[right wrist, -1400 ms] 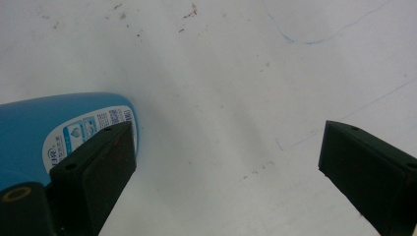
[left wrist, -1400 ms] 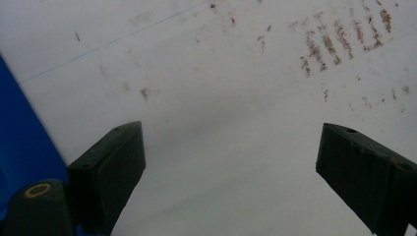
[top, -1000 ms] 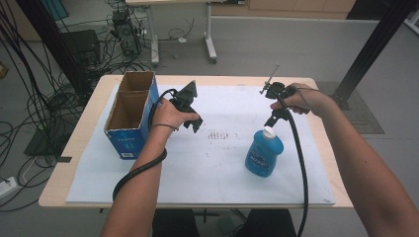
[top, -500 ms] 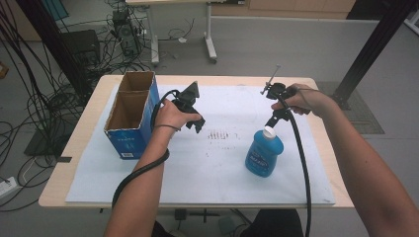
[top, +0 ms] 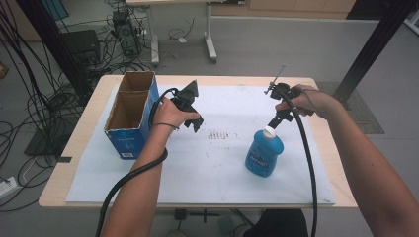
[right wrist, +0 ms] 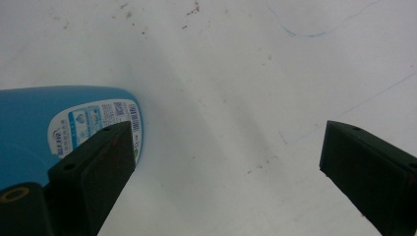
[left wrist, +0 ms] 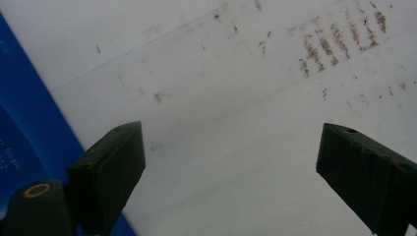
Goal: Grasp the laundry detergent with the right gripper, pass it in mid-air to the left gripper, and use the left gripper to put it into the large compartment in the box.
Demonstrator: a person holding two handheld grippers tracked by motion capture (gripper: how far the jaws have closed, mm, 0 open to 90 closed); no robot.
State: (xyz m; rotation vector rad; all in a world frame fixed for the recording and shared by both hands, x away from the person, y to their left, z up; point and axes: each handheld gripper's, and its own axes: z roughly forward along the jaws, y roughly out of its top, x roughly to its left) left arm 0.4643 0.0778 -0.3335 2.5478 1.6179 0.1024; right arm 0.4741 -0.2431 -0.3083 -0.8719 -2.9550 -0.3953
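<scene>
While both our grippers stand wide open and hold nothing, we judge the work barely begun: the blue bottle stands upright on the worktop, our right gripper just above its white cap, and our left gripper waits beside the empty cardboard box

Looks like a lab or workshop: bare grey floor, tangled cables beside a black equipment box, dark frame posts, paper-covered table.
</scene>
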